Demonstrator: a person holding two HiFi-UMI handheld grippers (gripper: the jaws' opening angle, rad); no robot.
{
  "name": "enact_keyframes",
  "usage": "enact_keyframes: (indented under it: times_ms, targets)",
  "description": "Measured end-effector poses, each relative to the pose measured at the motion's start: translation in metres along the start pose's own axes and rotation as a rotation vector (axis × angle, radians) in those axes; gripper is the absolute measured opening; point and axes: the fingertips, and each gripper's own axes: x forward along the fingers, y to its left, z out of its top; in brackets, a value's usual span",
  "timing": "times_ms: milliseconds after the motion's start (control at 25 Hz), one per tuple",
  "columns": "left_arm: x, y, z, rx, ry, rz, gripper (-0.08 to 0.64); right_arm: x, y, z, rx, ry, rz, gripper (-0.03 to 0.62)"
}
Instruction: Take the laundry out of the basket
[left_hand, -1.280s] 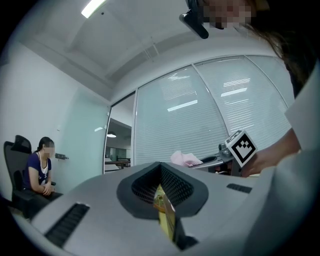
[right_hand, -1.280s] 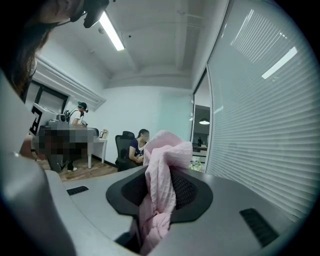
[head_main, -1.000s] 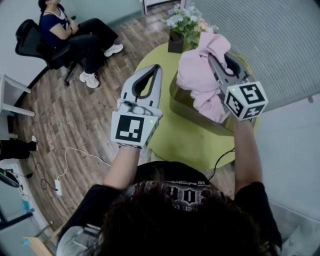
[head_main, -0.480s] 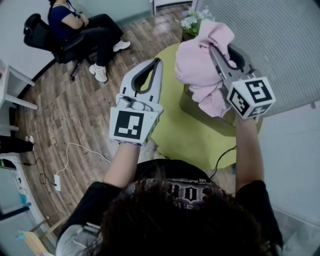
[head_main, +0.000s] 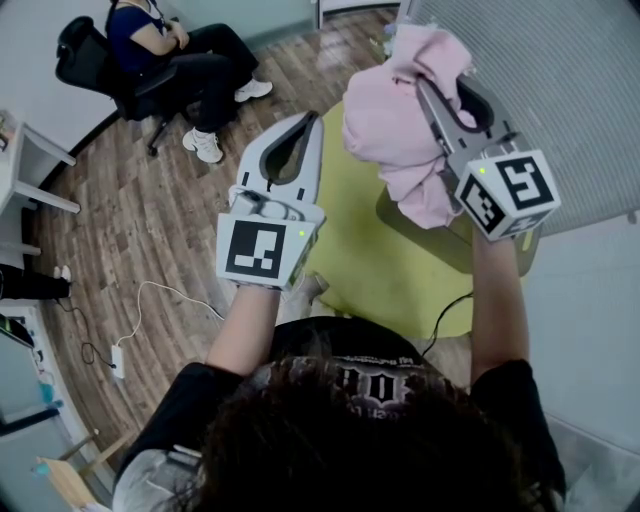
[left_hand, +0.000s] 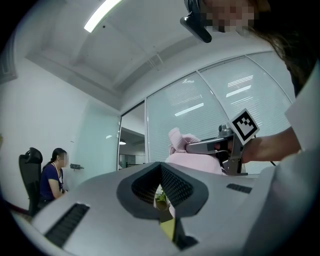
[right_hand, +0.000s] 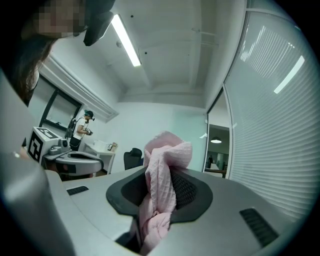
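A pink garment hangs in the air above the olive laundry basket, which stands on a round yellow-green table. My right gripper is shut on the garment's top, and a fold of the cloth bunches up between its jaws and trails down. My left gripper floats to the left of the garment, over the table's edge, with its jaws together and nothing in them. The left gripper view shows the garment and the right gripper ahead at the same height.
A person sits on an office chair at the back left on the wooden floor. A white cable and power strip lie on the floor to my left. Window blinds close the right side.
My right gripper has lifted the pink garment higher and away from the basket. The left gripper has stayed about where it was.
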Motion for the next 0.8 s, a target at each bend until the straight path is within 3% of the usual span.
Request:
enact_keyframes:
  times_ms: [800]
  targets:
    - [-0.045,0.061,0.014,-0.001,-0.020,0.074,-0.003,0.051,0.089,0.054,-0.022,-0.100,0.125,0.112]
